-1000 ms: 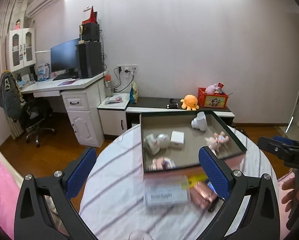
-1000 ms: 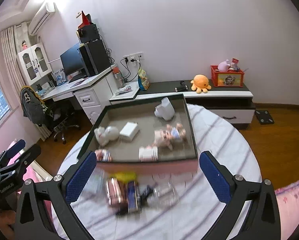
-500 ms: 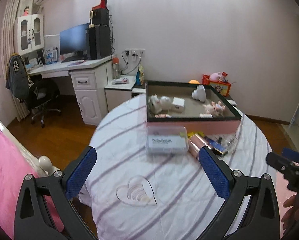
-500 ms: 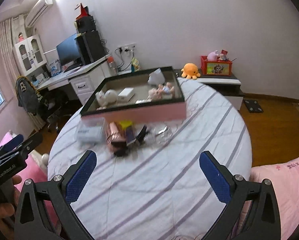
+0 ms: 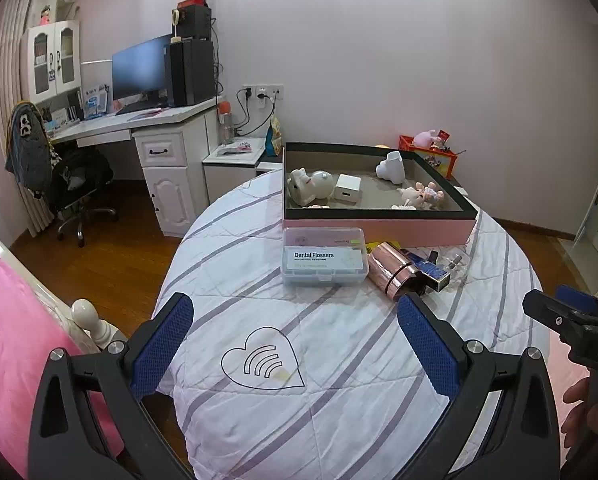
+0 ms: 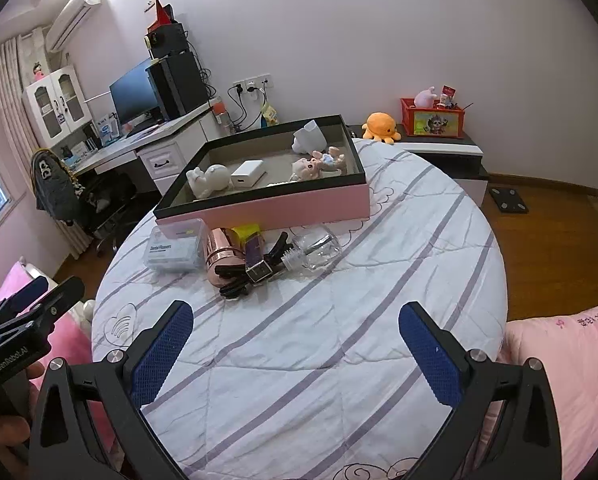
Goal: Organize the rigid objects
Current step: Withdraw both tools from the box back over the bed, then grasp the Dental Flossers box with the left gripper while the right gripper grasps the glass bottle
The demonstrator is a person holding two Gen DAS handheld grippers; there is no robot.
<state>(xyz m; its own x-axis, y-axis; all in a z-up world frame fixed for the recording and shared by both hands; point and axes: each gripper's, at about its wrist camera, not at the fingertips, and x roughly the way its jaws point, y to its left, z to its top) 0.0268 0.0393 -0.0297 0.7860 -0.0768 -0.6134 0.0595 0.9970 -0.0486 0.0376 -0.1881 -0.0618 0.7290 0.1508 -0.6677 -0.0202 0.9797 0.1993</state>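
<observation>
A cluster of rigid items is lying just in front of the pink tray (image 6: pixel 299 204), waiting to be sorted. The floss box (image 5: pixel 324 257) is sitting at the cluster's left end, nearly touching the tray wall; it is likely light, stiff and smooth-sided, best gripped across its short width. Beside it the copper cylinder (image 5: pixel 389 270) is lying on its side, probably slick and prone to rolling, so a grip across its middle seems safest. Right of that, a purple box (image 6: pixel 257 258) and black clips (image 6: pixel 235 280) are overlapping. The glass bottle (image 6: pixel 317 250) is resting at the cluster's right end, presumably fragile and slippery; the neck may offer better purchase. Inside the tray, figurines and a white cube (image 6: pixel 248 173) are already sitting. The left gripper (image 5: pixel 295 344) and right gripper (image 6: pixel 297 346) are both hanging with jaws spread wide, empty, well short of the cluster over the striped cloth (image 6: pixel 339 340).
</observation>
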